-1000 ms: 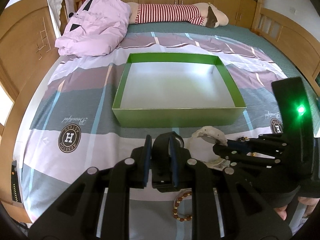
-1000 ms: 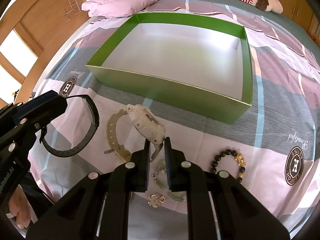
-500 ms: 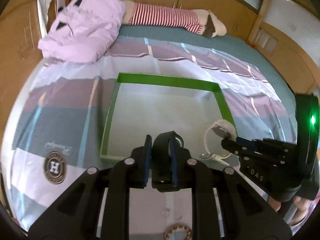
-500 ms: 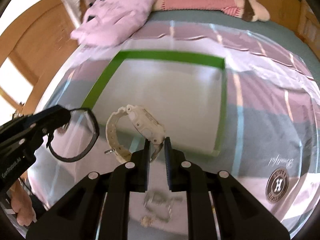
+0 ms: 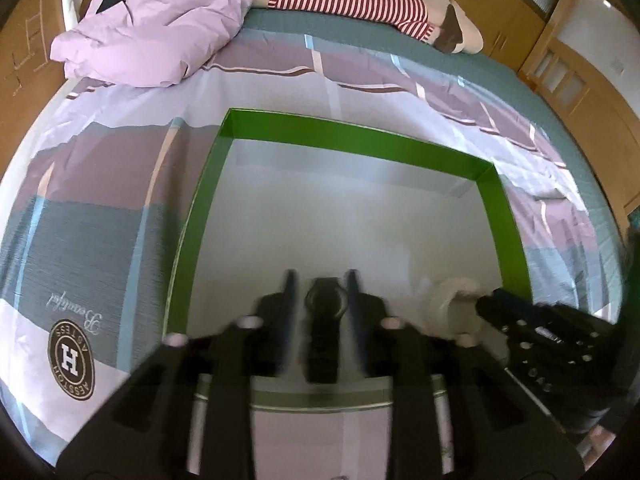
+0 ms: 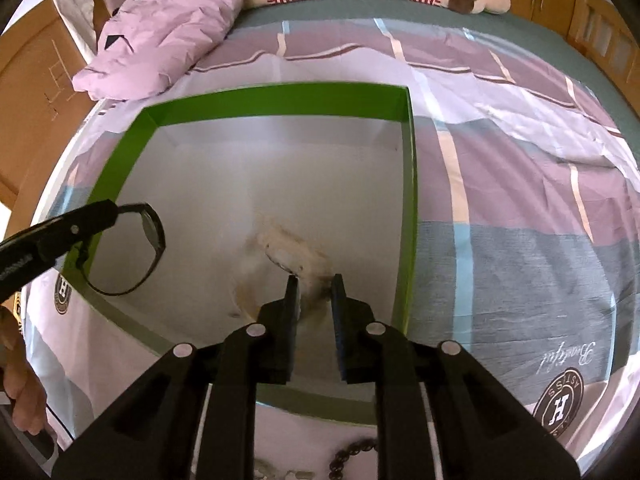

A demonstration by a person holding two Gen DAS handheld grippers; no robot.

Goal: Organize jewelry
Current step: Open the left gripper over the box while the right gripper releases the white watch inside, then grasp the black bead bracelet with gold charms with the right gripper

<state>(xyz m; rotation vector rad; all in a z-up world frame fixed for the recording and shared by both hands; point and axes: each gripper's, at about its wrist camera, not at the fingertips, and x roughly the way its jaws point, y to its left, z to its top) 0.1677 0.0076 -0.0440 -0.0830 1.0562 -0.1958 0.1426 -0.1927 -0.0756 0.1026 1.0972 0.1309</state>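
A green box with a white inside lies on the bed; it also shows in the right wrist view. My left gripper is over the box's near part, its jaws parted, with a black watch blurred between them. In the right wrist view the black watch hangs at the left gripper's tip. My right gripper is over the box's near right, jaws parted, and the white watch is blurred just beyond its tips. The white watch shows at the right gripper's tip.
A pink quilt and a striped plush toy lie at the head of the bed. A dark bead bracelet and small silver pieces lie on the sheet in front of the box. Wooden bed rails run along both sides.
Both grippers moved forward from the sheet to above the box's inside. Both sets of jaws have parted, and both watches look blurred, as if coming loose.
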